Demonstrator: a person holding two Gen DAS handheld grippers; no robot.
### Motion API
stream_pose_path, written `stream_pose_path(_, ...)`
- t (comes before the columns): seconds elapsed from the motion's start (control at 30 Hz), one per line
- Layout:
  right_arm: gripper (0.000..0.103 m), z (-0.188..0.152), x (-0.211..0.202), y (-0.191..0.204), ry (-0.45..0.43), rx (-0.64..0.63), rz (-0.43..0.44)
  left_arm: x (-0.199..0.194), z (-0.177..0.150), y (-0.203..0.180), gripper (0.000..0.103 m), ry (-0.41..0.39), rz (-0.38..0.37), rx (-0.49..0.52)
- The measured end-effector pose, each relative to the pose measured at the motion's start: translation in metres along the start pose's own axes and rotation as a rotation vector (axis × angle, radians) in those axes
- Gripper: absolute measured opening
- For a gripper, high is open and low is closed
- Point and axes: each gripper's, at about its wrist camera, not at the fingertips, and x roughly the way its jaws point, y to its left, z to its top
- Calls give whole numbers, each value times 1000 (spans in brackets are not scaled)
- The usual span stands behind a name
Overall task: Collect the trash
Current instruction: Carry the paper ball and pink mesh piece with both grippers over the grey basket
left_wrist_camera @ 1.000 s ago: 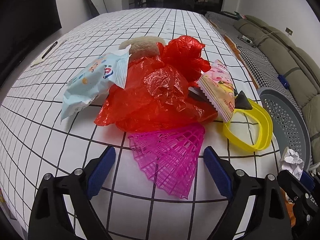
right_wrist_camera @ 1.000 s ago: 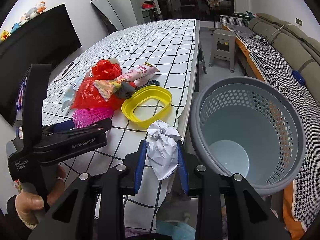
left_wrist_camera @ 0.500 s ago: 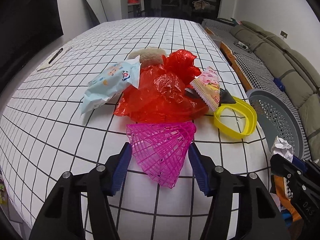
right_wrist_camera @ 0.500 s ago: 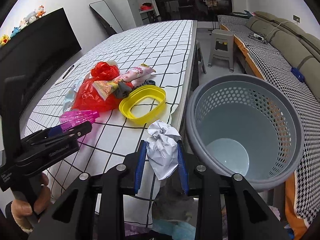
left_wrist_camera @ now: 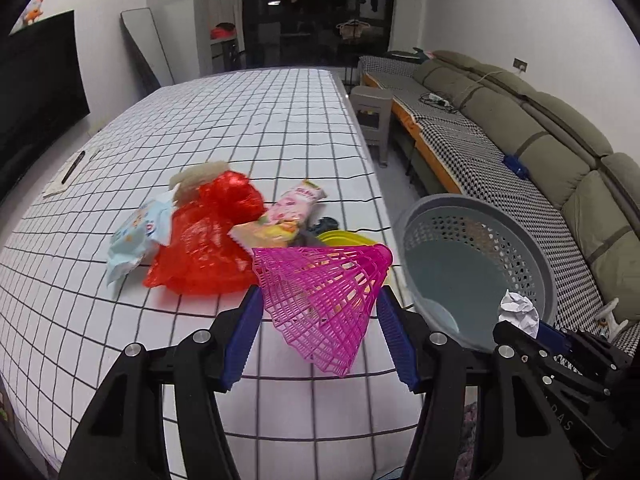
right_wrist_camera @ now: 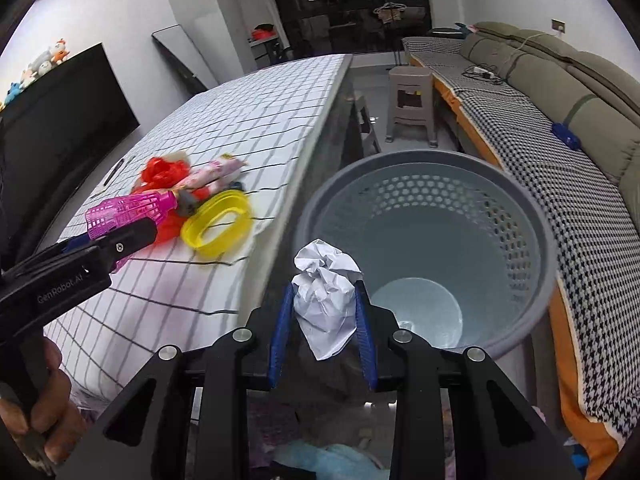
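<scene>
My left gripper (left_wrist_camera: 320, 332) is shut on a pink plastic mesh cone (left_wrist_camera: 324, 296), lifted off the checked table (left_wrist_camera: 248, 128); the same cone (right_wrist_camera: 128, 208) shows in the right wrist view. My right gripper (right_wrist_camera: 323, 320) is shut on a crumpled white paper ball (right_wrist_camera: 325, 300), held past the table edge at the near rim of the grey perforated basket (right_wrist_camera: 520, 216). That basket (left_wrist_camera: 532, 248) and the paper ball (left_wrist_camera: 518, 308) also appear at the right of the left wrist view. On the table lie a red plastic bag (left_wrist_camera: 208, 240), a blue-white wipes pack (left_wrist_camera: 138, 236), a pink snack wrapper (left_wrist_camera: 296, 204) and a yellow ring (right_wrist_camera: 216, 224).
A grey stool (right_wrist_camera: 412, 100) stands beyond the basket, with a long sofa (right_wrist_camera: 580, 92) on the right. A pen on paper (left_wrist_camera: 70, 172) lies at the table's left edge. A hand (right_wrist_camera: 36, 396) holds the left gripper's handle.
The left jaws closed on the pink cone and lifted it up and toward the basket. The right gripper carried the paper ball sideways off the table toward the basket's rim.
</scene>
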Motion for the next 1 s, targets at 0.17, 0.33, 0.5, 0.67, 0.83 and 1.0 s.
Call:
stream_pose_path(0.17, 30, 9, -1, -39, -9, 51, -40, 16, 10, -41, 57, 18, -45, 62)
stream_pose_path(0.33, 30, 20, 2, -67, -9, 75, -64, 36, 19, -69, 57, 51, -55, 84)
stream_pose_path(0.5, 30, 25, 11, -88, 13, 78, -75, 58, 21, -88, 57, 100, -62, 103)
stream_pose_path(0.67, 30, 30, 18, -107, 26, 93, -69, 70, 25, -106, 57, 117, -68, 131)
stream_pose_path(0.83, 30, 34, 25, -117, 38, 103, -68, 80, 29, -117, 58, 120, -76, 145)
stream_pose_path(1.0, 31, 36, 29, -124, 43, 109, -59, 86, 27, -119, 60, 129, -76, 143)
